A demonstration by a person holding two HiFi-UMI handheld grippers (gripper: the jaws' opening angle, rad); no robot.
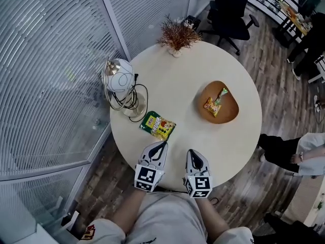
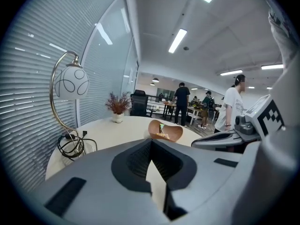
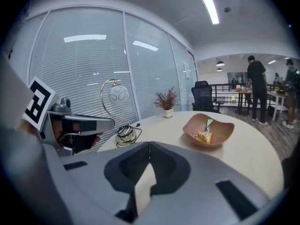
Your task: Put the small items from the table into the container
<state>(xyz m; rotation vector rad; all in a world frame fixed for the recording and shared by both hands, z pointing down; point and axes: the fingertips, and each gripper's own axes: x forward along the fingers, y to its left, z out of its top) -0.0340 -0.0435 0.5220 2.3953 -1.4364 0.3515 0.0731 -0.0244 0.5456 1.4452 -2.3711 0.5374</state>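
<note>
Snack packet (image 1: 158,125) out on the desk (image 1: 188,70), two more sitting in the bowl (image 1: 229,115)

The green packet lies flat, left of centre in the head view. It's just above the left gripper (image 1: 161,144) and well apart from the wooden bowl over on the right, which has a couple of small packets (image 1: 215,104) in it. The left gripper's jaws are pressed together with nothing in them. The right gripper (image 1: 193,152) beside it is the same deal, tips meeting and empty. A lamp (image 1: 119,78) with a coiled cord sits at the desk's left edge, and a little plant (image 1: 177,34) at the top.
</note>
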